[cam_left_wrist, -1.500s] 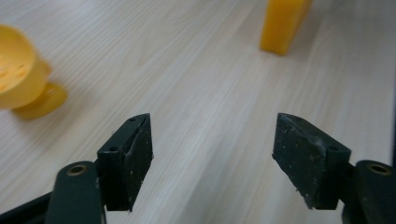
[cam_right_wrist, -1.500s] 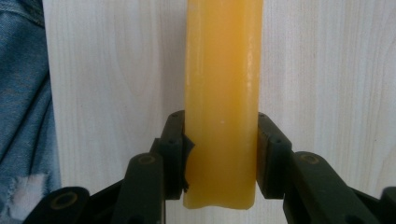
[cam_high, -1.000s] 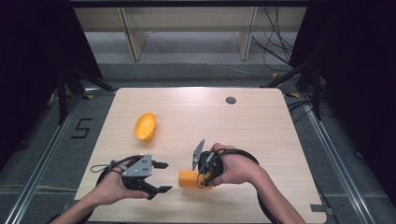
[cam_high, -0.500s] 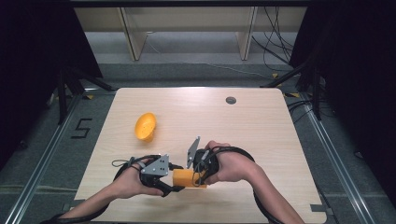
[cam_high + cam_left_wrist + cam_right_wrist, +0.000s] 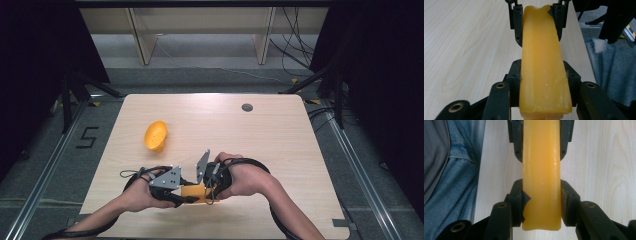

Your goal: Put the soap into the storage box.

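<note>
block [image 5: 194, 192] near front edge of surface [image 5: 280, 145], between left gripper [image 5: 176, 199] and right gripper [image 5: 209, 186], gripped from both ends, bowl [image 5: 155, 135] behind-left, well apart, small disc [image 5: 247, 107] far back right

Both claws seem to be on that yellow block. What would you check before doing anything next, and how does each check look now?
1. Left gripper clamped on the yellow block, its jaws having just closed: ok.
2. Right gripper clamped on the block's other end: ok.
3. Block centred between each pair of jaws: ok.
4. Orange bowl apart from the hands: ok.
5. Block lifted off the table: cannot tell.
</note>
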{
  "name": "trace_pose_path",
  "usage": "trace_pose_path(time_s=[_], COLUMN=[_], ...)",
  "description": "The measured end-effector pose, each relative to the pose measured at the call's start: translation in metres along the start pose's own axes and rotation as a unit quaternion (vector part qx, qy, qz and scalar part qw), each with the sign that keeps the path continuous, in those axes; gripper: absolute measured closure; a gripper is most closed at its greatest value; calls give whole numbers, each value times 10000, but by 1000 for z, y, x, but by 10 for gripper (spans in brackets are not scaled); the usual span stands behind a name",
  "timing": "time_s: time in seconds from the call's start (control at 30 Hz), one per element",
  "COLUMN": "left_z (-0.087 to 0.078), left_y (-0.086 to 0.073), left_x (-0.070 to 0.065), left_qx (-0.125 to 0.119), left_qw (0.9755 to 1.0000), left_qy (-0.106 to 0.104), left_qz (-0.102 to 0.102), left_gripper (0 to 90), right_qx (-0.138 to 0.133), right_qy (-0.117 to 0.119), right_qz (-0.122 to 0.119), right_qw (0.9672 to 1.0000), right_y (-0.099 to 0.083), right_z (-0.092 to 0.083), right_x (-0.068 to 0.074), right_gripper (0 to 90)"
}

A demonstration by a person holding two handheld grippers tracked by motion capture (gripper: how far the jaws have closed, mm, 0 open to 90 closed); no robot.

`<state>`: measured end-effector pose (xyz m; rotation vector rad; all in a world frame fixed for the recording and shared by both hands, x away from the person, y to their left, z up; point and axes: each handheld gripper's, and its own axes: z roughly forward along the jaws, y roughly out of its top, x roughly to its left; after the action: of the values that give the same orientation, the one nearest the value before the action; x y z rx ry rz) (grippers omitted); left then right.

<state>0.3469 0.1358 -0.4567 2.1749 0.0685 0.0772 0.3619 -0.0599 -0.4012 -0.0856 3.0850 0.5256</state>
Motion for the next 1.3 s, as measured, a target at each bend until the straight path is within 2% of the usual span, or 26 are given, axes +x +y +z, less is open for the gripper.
trace_pose_path(time_s=[0.03,0.1,0.2,0.27,0.37,0.43,0.47,0.5,0.53,0.6,0.63,0.67,0.7,0.77,0.83,0.87,0.9,0.93,0.97,1.0,1.07,1.1,1.13,1.23,1.27,1.3], left_z=[0,-3,-5,-10,-15,-23,-26,-26,-30,-37,-41,-44,-47,-53,-58,-64,-64,-66,-68,-71,-74,-78,-78,-82,-84,-85], left_y=[0,1,3,3,0,-7,-9,-9,-10,-13,-14,-15,-16,-17,-18,-19,-19,-20,-21,-22,-23,-24,-24,-25,-26,-26], left_x=[-2,-2,-5,-4,0,5,6,6,9,11,12,14,15,17,18,21,21,22,22,24,25,28,28,31,33,34], left_qx=[-24,70,-25,-14,63,47,26,26,61,19,-3,-59,-47,-91,-186,-243,-243,-281,-305,-305,-338,-365,-365,-365,-387,-458], left_qw=[9999,10000,9998,9991,9983,9955,9938,9938,9930,9891,9871,9851,9828,9764,9699,9642,9642,9615,9562,9544,9460,9406,9406,9293,9268,9250], left_qy=[8,15,142,286,405,654,789,789,846,1093,1199,1269,1406,1712,1961,2151,2151,2208,2358,2434,2661,2793,2793,3072,3121,3143], left_qz=[-169,-27,-144,-302,-414,-687,-785,-785,-822,-986,-1064,-1156,-1194,-1312,-1434,-1530,-1530,-1611,-1708,-1699,-1818,-1896,-1896,-2018,-2052,-2085], left_gripper=[600,603,605,605,605,605,605,605,605,605,605,605,605,605,605,605,606,606,606,605,605,605,605,605,605,605], right_qx=[0,-21,-105,-364,-494,-1117,-1292,-1292,-1501,-1769,-1850,-1910,-1910,-1976,-2037,-2032,-2032,-2047,-2054,-2044,-2052,-2086,-2066,-1970,-2009,-2009], right_qy=[0,6,-45,-122,-341,-581,-801,-801,-996,-1197,-1306,-1588,-1588,-1771,-2021,-2042,-2042,-2076,-2137,-2164,-2280,-2423,-2524,-2641,-2719,-2719], right_qz=[0,-33,-41,73,199,261,313,313,462,949,1002,1378,1378,1677,2095,2201,2201,2347,2284,2469,2575,2716,2719,2779,2846,2846], right_qw=[10000,10000,9999,9992,9980,9917,9879,9879,9826,9723,9688,9588,9588,9495,9348,9320,9320,9273,9274,9222,9163,9077,9054,9023,8971,8971], right_y=[0,0,0,-2,-7,-18,-24,-24,-31,-45,-53,-68,-68,-84,-106,-112,-112,-116,-121,-124,-132,-137,-140,-143,-145,-145], right_z=[0,0,-2,-9,-18,-34,-39,-39,-43,-48,-48,-45,-45,-40,-29,-26,-26,-22,-20,-18,-15,-12,-10,-9,-8,-8], right_x=[0,1,1,1,1,-3,-4,-4,-3,2,2,4,4,6,10,11,11,13,13,16,19,22,23,25,26,26], right_gripper=[618,617,607,498,457,427,427,427,427,429,438,450,450,456,460,461,461,464,465,468,476,481,483,486,488,488])
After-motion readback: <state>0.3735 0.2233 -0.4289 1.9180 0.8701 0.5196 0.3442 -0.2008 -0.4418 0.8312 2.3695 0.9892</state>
